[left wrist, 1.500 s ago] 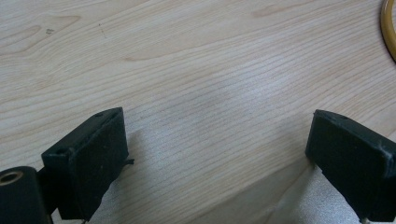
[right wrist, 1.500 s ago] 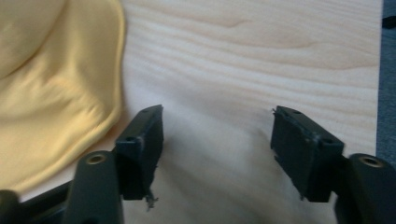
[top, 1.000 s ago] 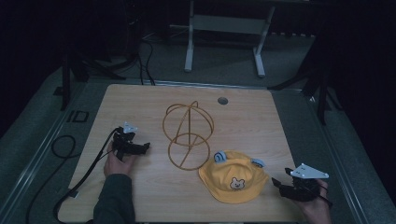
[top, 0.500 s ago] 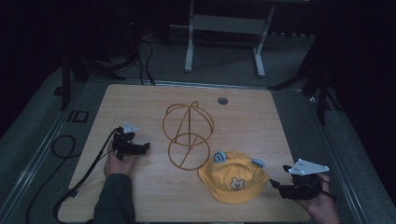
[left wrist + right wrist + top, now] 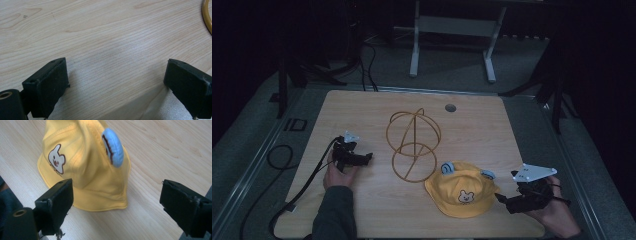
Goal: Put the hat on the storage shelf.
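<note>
Your right gripper (image 5: 504, 198) sits just right of the hat (image 5: 460, 189), at the table's (image 5: 362, 115) right near corner, jaws spread wide and holding nothing. In the right gripper view the hat lies ahead of and between those jaws, nearer the left one, without touching either; its bear face (image 5: 56, 158) is toward the left and a blue ear (image 5: 113, 147) stands up from the crown.

The hat lies flat, crown up, just right of and nearer you than the wire stand (image 5: 413, 145); its brim is very near the stand's base ring, and you cannot tell if they touch.

Your left gripper (image 5: 364, 158) rests well left of the hat, beyond the stand, jaws wide and empty over bare wood. A hole (image 5: 450, 107) lies far beyond the hat.
</note>
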The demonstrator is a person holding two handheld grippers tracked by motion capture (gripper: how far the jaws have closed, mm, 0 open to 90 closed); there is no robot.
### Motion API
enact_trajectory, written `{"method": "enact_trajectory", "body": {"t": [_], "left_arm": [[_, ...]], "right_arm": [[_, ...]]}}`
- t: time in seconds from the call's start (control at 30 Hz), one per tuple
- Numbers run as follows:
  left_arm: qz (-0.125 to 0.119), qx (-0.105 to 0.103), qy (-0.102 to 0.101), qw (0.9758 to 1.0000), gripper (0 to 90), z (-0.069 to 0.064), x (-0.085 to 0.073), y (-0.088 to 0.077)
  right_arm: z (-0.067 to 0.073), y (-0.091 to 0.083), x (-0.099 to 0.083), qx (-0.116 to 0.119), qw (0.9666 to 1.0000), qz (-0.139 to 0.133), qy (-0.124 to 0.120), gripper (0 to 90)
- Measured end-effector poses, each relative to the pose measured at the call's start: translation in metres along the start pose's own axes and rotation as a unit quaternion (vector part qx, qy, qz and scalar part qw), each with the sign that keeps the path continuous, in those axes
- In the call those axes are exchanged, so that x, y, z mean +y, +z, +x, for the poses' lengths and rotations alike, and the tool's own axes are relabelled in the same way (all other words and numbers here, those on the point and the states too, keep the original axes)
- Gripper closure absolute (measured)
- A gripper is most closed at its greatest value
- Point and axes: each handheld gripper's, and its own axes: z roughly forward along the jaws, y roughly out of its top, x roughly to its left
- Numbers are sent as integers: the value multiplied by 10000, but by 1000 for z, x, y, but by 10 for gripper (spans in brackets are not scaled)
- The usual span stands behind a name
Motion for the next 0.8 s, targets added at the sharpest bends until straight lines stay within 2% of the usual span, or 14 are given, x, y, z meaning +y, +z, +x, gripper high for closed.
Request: {"method": "enact_trajectory", "body": {"t": [0.2, 0.4, 0.5, 0.6, 0.67, 0.8], "left_arm": [[-1, 1, -4, 10000, 53, 0, 0, 0], [-2, 8, -8, 10000, 53, 0, 0, 0], [-3, 8, -10, 10000, 53, 0, 0, 0], [-4, 10, -13, 10000, 53, 0, 0, 0], [-4, 11, -12, 10000, 54, 0, 0, 0], [-4, 10, -11, 10000, 54, 0, 0, 0]], "right_arm": [[-2, -1, 13, 20, 9999, 138, 1, 100], [-3, -2, 27, 61, 9999, 106, -83, 100], [-4, -2, 33, 90, 9999, 64, -51, 100], [-4, -1, 38, 125, 9998, 94, -123, 100], [-3, 0, 41, 230, 9994, 126, -239, 101], [-6, 6, 47, 251, 9991, 221, -254, 101]]}}
